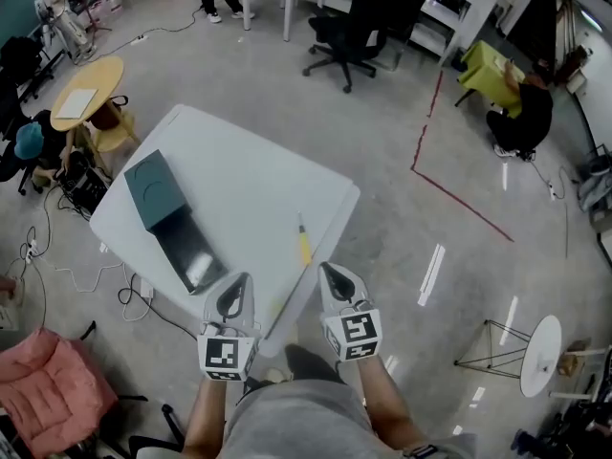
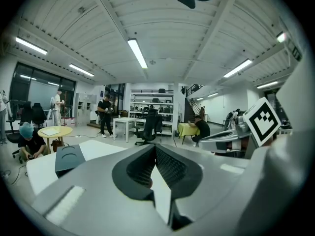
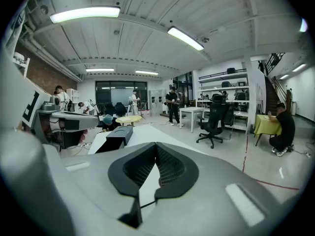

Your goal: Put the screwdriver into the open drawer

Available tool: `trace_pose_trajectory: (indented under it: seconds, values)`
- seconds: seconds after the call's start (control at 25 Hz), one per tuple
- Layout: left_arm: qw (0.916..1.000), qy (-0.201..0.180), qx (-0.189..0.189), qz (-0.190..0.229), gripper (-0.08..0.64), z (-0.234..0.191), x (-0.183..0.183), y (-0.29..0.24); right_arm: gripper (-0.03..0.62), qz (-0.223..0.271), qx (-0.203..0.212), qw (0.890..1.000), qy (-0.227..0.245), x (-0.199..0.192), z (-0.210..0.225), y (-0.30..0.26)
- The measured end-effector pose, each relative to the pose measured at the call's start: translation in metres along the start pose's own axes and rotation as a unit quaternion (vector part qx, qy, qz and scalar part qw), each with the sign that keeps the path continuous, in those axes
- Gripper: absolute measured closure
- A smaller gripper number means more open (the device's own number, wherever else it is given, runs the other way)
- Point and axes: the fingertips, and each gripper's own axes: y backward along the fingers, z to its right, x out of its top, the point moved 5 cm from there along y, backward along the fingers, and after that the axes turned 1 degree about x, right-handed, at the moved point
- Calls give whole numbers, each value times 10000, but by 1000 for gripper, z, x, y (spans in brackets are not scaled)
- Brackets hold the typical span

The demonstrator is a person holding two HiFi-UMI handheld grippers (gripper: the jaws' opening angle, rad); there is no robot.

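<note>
- We see the white table (image 1: 253, 175) from above, with a dark green cabinet (image 1: 153, 187) standing near its left side.
- The cabinet's drawer (image 1: 194, 250) is pulled out toward us and stands open; we cannot make out anything inside it.
- The screwdriver (image 1: 303, 241), yellow-handled, lies flat on the table near its right edge. It is to the right of the drawer and well apart from it.
- The left gripper (image 1: 238, 278) hovers at the table's near edge, just beside the drawer's front end. Its jaws are clenched tip to tip with nothing between them.
- The right gripper (image 1: 329, 269) hovers just short of the screwdriver's near end without touching it. Its jaws are likewise closed and empty.
- In the right gripper view, the cabinet (image 3: 119, 133) appears beyond the closed tips.
</note>
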Motion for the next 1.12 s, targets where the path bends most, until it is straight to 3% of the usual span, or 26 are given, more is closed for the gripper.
trace_pose_trajectory:
  seconds: [0.6, 1.12]
  values:
    - [9959, 417, 135, -791, 548, -28, -62, -85, 588, -986, 410, 9940, -220, -51, 44, -104]
    - [9906, 576, 159, -1230, 548, -33, -101, -119, 588, -1859, 546, 9798, -502, -97, 60, -156]
